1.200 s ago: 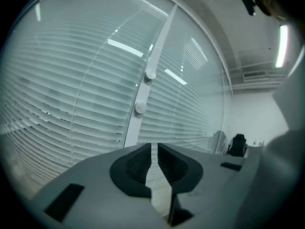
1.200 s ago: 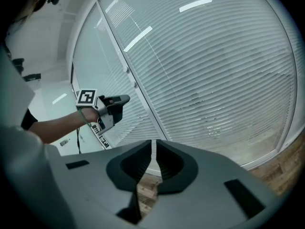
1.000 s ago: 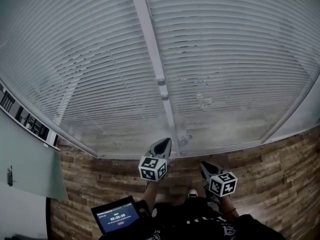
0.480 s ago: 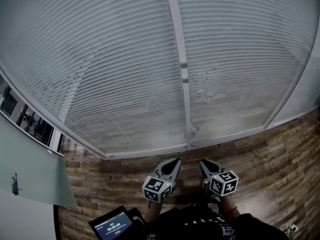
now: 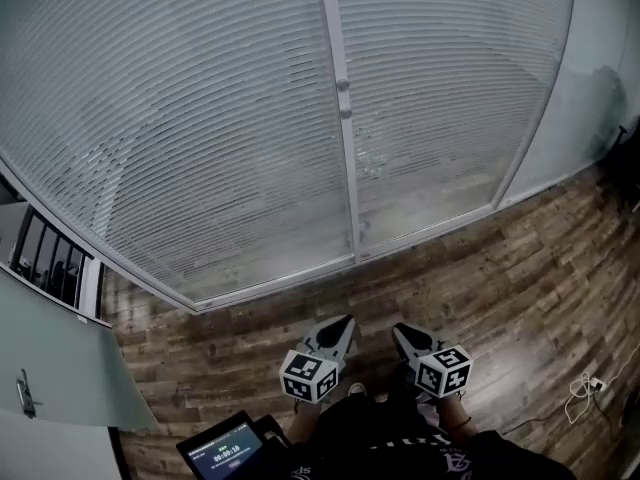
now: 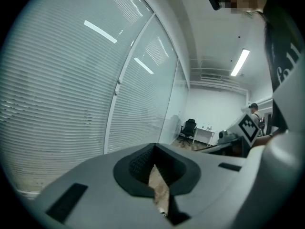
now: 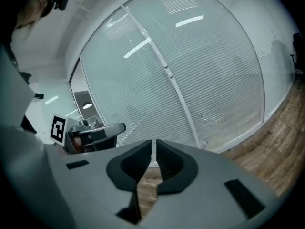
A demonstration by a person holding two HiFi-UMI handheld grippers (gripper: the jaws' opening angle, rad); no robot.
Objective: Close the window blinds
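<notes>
Post [image 5: 338, 168]: white upright bar in the window wall, taken as the landmark. Two knobs [image 5: 344, 98] sit on it, one just above the other.
Panel [image 5: 60, 368]: far left of the post, low in the head view. Pale grey, with a small handle [image 5: 24, 393].
Screen [image 5: 225, 448]: left of the post and well below it, at the bottom edge by the person's body. It is lit.
Left blind [image 5: 180, 128]: directly against the post's left side. Slats hang down to the bottom rail at the floor. Whether they are tilted fully shut, I cannot tell.
Left gripper [image 5: 343, 324]: below the post's foot and well apart from it, over the floor, pointing toward the window. Fingers meet at the tips and grip nothing.
Right gripper [image 5: 399, 330]: a little right of the post's line, just beside the left gripper and level with it, also well apart from the post's foot. Fingers are all but together, with a thin slit between them and nothing in it.
Right blind [image 5: 440, 88]: directly against the post's right side. Slats are likewise down to the bottom rail. Neither gripper touches it.
Floor [image 5: 500, 278]: wood planks, running from the post's foot toward the person.
Cable [image 5: 583, 388]: far right of the post, lying loose on the floor.
</notes>
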